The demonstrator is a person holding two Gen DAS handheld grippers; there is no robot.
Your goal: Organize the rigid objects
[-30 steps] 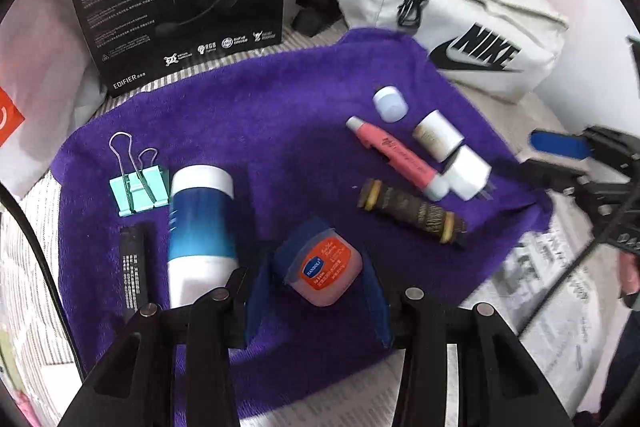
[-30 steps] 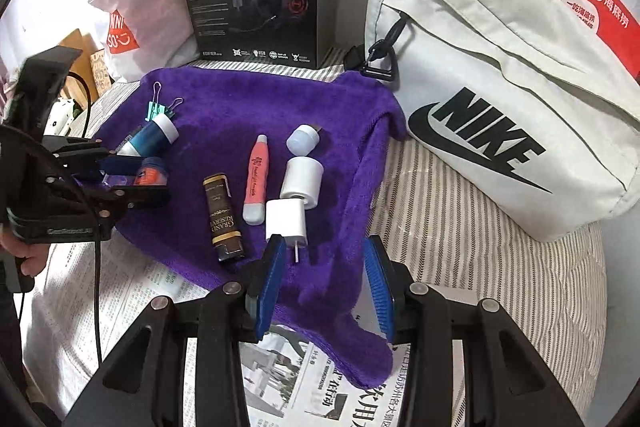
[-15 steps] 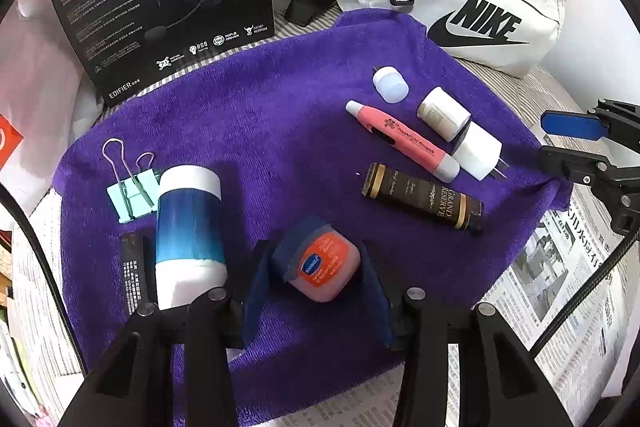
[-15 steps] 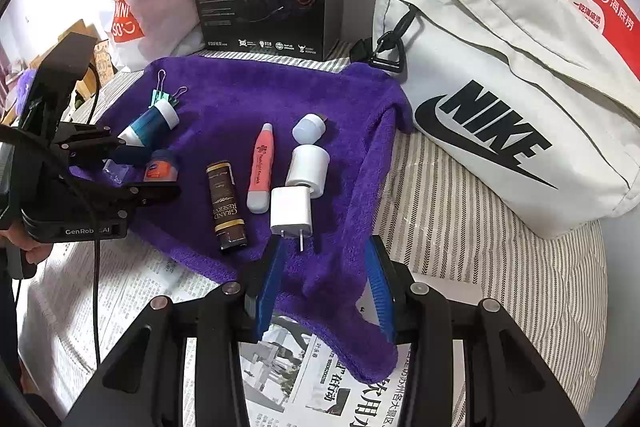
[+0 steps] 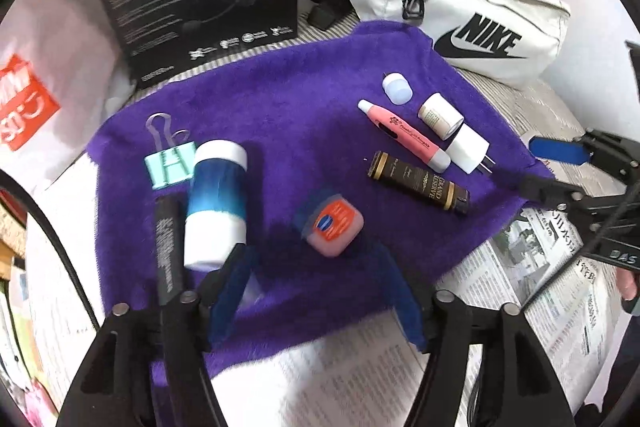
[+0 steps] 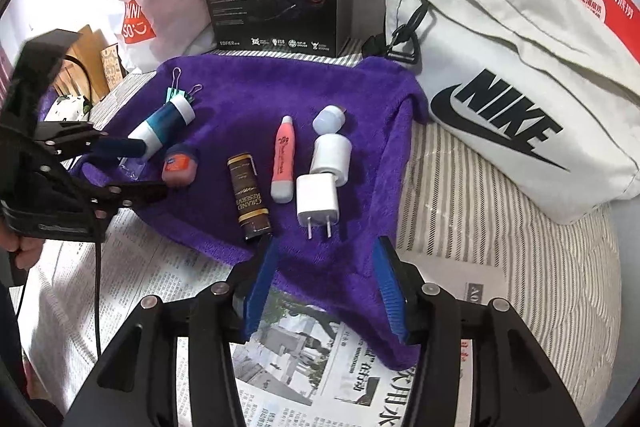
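A: Where are our claws?

B: Our left claw (image 5: 316, 291) is opening above the purple towel (image 5: 280, 107), with nothing pressed between its blue pads. The small orange-lidded jar (image 5: 334, 227) lies free on the towel just ahead of it, beside the blue-and-white bottle (image 5: 216, 203).

A: And our right?

B: Our right claw (image 6: 324, 283) is opening too, empty, at the towel's near edge. The white plug (image 6: 318, 201) lies just beyond it, prongs toward us, next to the dark tube (image 6: 248, 197) and the pink tube (image 6: 284, 161).
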